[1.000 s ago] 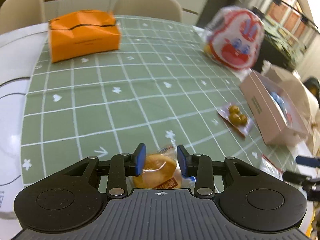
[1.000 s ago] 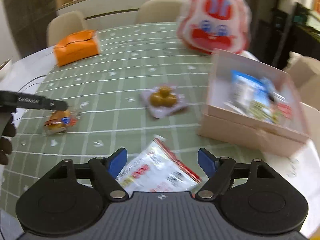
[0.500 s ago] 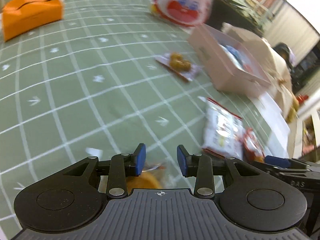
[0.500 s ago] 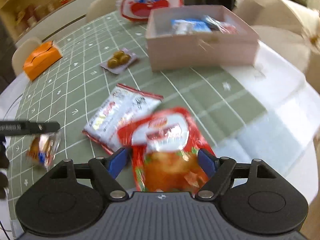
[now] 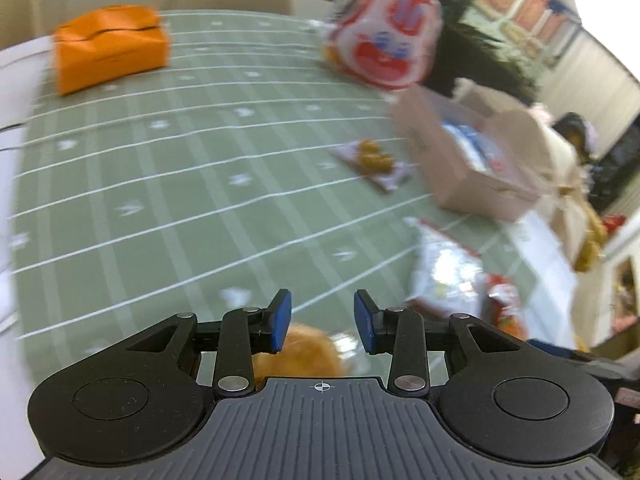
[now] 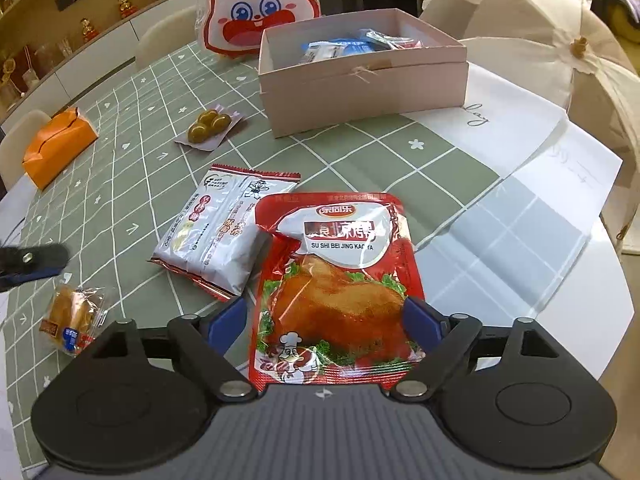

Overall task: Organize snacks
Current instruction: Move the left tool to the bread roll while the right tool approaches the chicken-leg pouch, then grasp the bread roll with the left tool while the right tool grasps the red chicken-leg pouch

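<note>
right hand-held gripper (image 6: 326, 322) opening astride red chicken packet (image 6: 334, 288), left view blurred, left hand-held gripper (image 5: 322, 318) part-open, grip unclear

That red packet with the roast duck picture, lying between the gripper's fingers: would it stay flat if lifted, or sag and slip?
The red packet looks like thin glossy film, creased near its top, so it would probably bend and sag from a grip at one end. Its shiny surface may slip on the pads. The right gripper, jaws opening, straddles it without visibly pressing it.
</note>
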